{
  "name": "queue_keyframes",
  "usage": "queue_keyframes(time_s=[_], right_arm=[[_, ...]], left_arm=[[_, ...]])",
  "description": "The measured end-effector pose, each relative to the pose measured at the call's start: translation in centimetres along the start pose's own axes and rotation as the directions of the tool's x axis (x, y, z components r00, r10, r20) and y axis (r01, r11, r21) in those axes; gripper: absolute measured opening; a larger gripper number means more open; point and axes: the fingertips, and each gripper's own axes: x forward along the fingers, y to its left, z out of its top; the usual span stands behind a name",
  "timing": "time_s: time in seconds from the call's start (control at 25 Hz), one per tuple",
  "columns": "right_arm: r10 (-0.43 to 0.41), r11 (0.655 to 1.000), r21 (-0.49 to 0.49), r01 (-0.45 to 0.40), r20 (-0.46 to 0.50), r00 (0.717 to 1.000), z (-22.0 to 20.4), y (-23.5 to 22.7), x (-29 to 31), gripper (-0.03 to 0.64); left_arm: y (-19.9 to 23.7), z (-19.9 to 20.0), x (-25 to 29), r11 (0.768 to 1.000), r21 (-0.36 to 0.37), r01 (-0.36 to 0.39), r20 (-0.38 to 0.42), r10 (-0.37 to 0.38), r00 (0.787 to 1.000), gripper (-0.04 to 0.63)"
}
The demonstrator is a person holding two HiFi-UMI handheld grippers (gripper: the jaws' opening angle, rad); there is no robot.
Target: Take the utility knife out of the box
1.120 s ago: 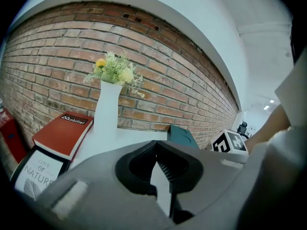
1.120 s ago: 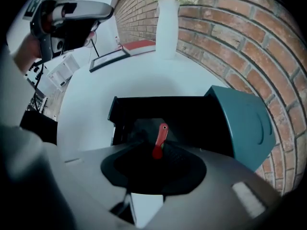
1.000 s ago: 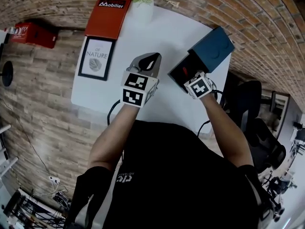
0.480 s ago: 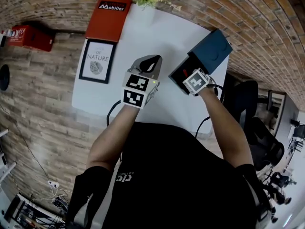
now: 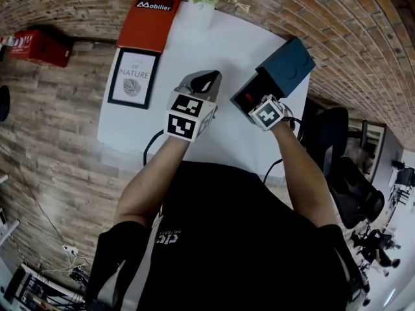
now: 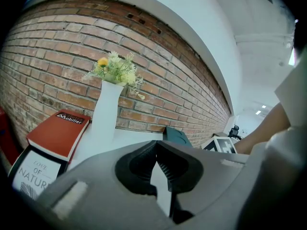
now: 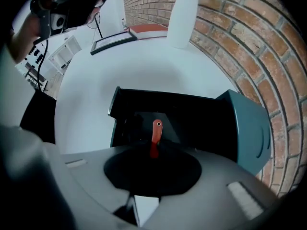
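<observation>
One white table (image 5: 152,125) by brick wall (image 5: 353,37); left tongs (image 6: 155,152) together, right tongs (image 7: 152,153) clamping knife (image 7: 156,131).

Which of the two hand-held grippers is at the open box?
The right hand-held gripper: its jaws grip the red utility knife at the open front of the box. The left hand-held gripper is shut and empty over the table.

Where things sit on the table

The box (image 5: 285,67) lies on the right side of the table (image 5: 224,47), with the utility knife (image 7: 155,134) inside it. A vase (image 6: 106,111) stands at the back. On the left, a book (image 5: 148,21) lies behind a picture (image 5: 132,78).
</observation>
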Motion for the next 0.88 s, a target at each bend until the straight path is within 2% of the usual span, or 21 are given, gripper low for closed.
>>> queue_keyframes(time_s=[0.28,0.32,0.64,0.68,0.76,0.8,0.88], right_arm=[[0.054,0.998,-0.022,-0.052,0.112,0.992,1.1,0.4,-1.1,0.051],[0.058,0.998,-0.012,-0.057,0.128,0.99,1.1,0.2,-1.2,-0.002],[0.079,0.997,-0.003,-0.08,0.172,0.982,0.6,-0.7,-1.4,0.002],[0.091,0.996,-0.028,-0.088,0.169,0.981,0.8,-0.5,-1.5,0.002],[0.129,0.985,-0.13,-0.111,0.137,0.982,1.0,0.3,-1.9,0.078],[0.147,0.973,-0.193,-0.123,0.116,0.982,1.0,0.8,-2.1,0.108],[0.173,0.939,-0.315,-0.139,0.085,0.981,1.0,1.3,-1.9,0.124]], left_arm=[[-1.7,0.1,0.1,1.0,0.011,-0.008,-0.004,0.008,1.0,0.008],[-2.0,0.1,0.2,1.0,0.011,-0.011,-0.006,0.011,1.0,0.008],[-3.6,-0.9,0.8,0.999,-0.002,-0.047,-0.015,0.047,0.999,0.008],[-3.8,-1.0,0.8,0.999,-0.003,-0.052,-0.016,0.052,0.999,0.008],[-4.1,-1.1,0.9,0.998,-0.004,-0.06,-0.018,0.06,0.998,0.008],[-4.1,-1.1,1.0,0.998,-0.005,-0.063,-0.017,0.063,0.998,0.008],[-4.0,-1.1,0.9,0.997,-0.008,-0.074,-0.015,0.073,0.997,0.008]])
